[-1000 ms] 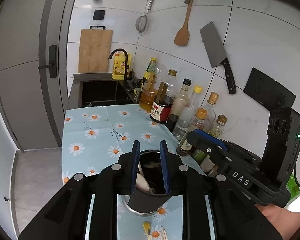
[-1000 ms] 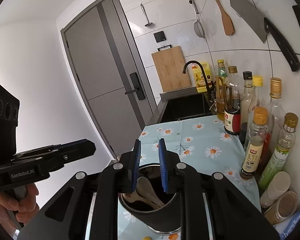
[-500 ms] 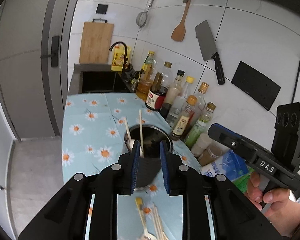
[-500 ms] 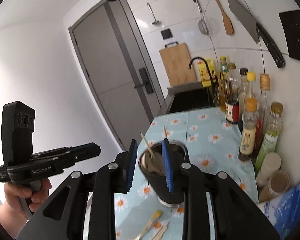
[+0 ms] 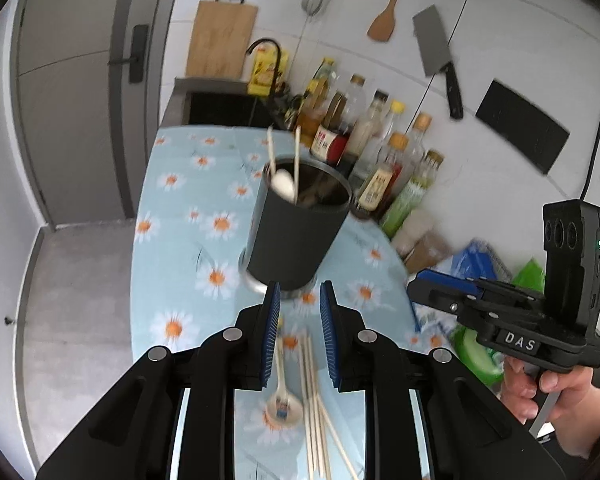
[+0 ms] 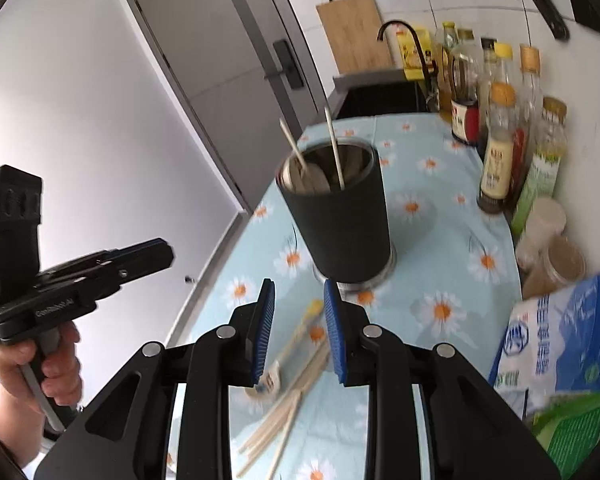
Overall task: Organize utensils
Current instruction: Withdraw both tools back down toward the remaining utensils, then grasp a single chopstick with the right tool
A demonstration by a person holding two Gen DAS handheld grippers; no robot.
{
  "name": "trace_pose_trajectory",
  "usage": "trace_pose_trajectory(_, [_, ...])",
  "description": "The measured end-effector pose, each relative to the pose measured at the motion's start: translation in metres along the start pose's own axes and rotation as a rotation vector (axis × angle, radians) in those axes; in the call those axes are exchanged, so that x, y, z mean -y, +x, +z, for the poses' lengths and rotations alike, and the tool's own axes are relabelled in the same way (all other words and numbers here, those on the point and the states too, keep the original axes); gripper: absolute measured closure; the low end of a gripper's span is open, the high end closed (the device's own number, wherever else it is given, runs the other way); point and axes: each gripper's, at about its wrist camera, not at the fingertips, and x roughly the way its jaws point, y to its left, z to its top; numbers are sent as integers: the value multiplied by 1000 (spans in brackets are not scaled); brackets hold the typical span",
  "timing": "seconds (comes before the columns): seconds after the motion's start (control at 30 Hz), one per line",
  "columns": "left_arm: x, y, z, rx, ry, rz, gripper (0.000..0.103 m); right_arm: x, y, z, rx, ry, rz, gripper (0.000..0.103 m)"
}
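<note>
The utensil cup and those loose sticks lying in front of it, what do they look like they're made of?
Utensil cup: matte dark sleeve, perhaps rubbery or coated, over what looks like metal, judging by the shiny rim and base. Loose sticks: pale tan, dull, thin, likely bamboo or wooden chopsticks; blur leaves the grain unclear.

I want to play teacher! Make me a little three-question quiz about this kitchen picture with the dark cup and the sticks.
1. True or false: the dark cup lies tipped over on the daisy cloth.
2. What lies on the cloth between the left gripper fingers' view: A) forks B) chopsticks and a spoon C) a plate?
3. Fill in: a cleaver hangs on the ____.

Key: 1 false, it stands upright. 2 B. 3 wall.
</note>
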Motion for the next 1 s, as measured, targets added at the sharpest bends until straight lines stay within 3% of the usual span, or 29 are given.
trace_pose_trajectory(0.33, [4,3,-71,-134,-79,110,83,12,12,-58,-190,82,45,76])
trace_pose_trajectory(0.57, [4,0,-111,-202,-125,145,83,1,36,-100,-409,82,47,76])
trace_pose_trajectory(0.7, [4,-4,-123,-244,-103,157,81,-3,49,-112,-506,172,67,76])
trace_pose_trajectory(0.77, [2,-6,-125,-249,-94,153,76,-9,56,-115,-529,168,25,76])
trace_pose_trajectory(1.0, [-23,3,-131,-302,-27,87,76,-23,86,-124,-642,198,-108,76])
